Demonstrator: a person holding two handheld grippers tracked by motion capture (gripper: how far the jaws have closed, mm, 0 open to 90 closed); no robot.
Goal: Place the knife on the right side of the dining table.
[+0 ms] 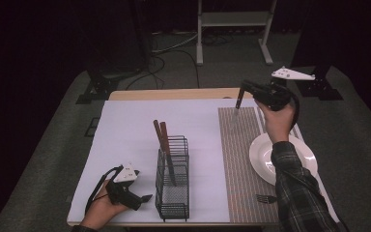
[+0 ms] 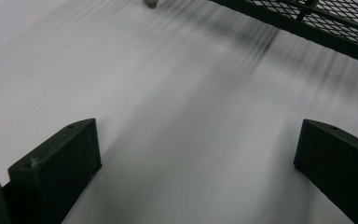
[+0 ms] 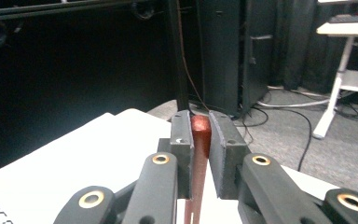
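At upper right, the right hand-held gripper (image 1: 242, 92) pinches a wooden-handled knife (image 1: 237, 104) above the placemat (image 1: 241, 159), likely for setting beside the plate (image 1: 263, 154). At lower left, the left hand-held gripper (image 1: 142, 198) rests wide open beside the wire basket (image 1: 173, 193).

We look down on a staged recording room, closer to a lab than a home. Black curtains (image 1: 38, 38) close off the dark walls, and grey carpet (image 1: 362, 145) covers the floor. Loose cables (image 1: 174, 46) snake across it toward dark equipment stands (image 1: 94, 84). A white metal desk frame (image 1: 234, 29) stands at the back. At the centre, a small worktop (image 1: 125, 125) under a white covering carries a mock dinner setting: a striped placemat (image 1: 239, 154), a white plate (image 1: 265, 154), and a black wire cutlery caddy (image 1: 174, 179).
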